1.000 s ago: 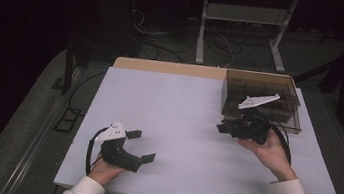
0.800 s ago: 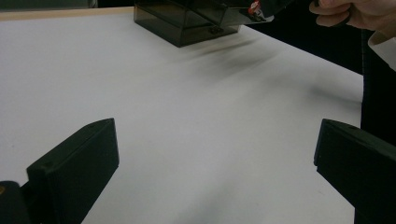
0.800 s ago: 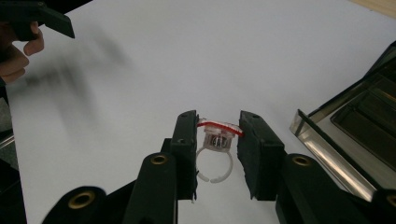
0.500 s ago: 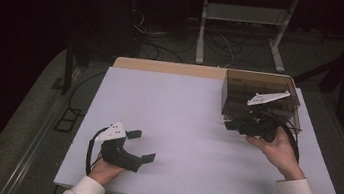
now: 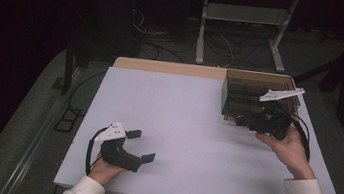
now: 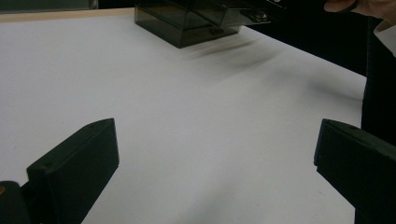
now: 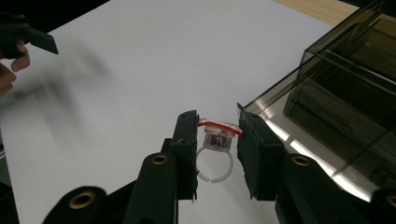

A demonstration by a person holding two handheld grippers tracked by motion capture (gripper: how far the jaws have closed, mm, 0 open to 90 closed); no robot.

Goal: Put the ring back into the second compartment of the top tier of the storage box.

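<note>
The right claw [image 7: 215, 140] pinches a clear plastic ring with a red top [image 7: 215, 140]; the smoky, divided plastic box [image 7: 355, 79] beside it awaits it. The left claw [image 5: 142, 146] stands spread.

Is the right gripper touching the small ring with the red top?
Touching. In the right gripper view, the right gripper has both jaws pressed on the ring, holding it above the table.

Right gripper carried up to the box

Your right gripper [image 5: 246, 121], jaws clamped on the plastic ring [image 7: 215, 140], has moved away from you and risen, now just beside the dark box's [image 5: 257, 83] near wall.
</note>
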